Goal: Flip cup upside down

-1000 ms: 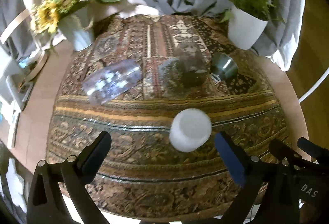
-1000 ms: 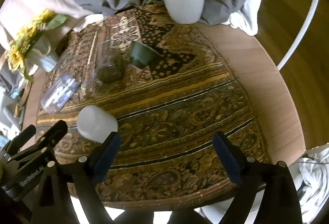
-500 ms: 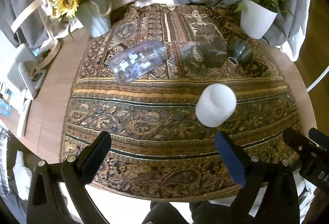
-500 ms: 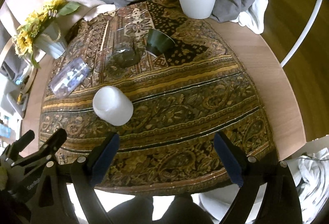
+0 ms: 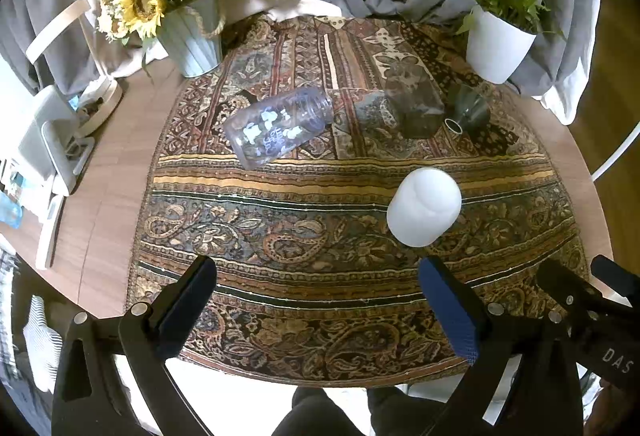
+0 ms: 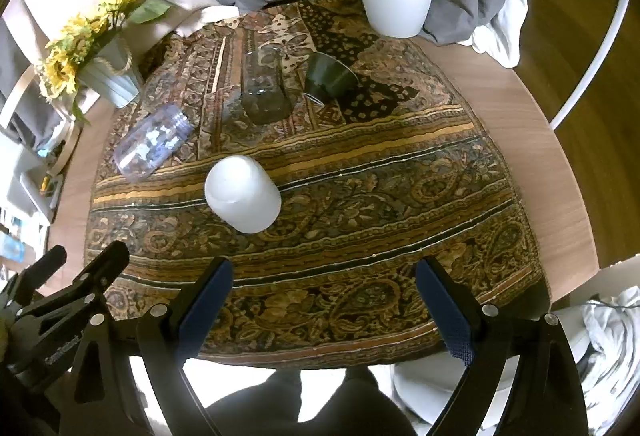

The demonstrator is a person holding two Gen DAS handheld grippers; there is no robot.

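A white cup stands mouth down on the patterned cloth; it also shows in the right wrist view. My left gripper is open and empty, held above the table's near edge, with the cup ahead and to the right of it. My right gripper is open and empty, with the cup ahead and to the left of it. Neither gripper touches the cup.
A clear printed jar lies on its side left of centre. A dark glass jar and a green cup on its side sit behind. A sunflower pot stands far left, a white plant pot far right.
Both grippers have pulled back and risen from the white cup, which stays mouth down on the cloth. More of the table shows now.
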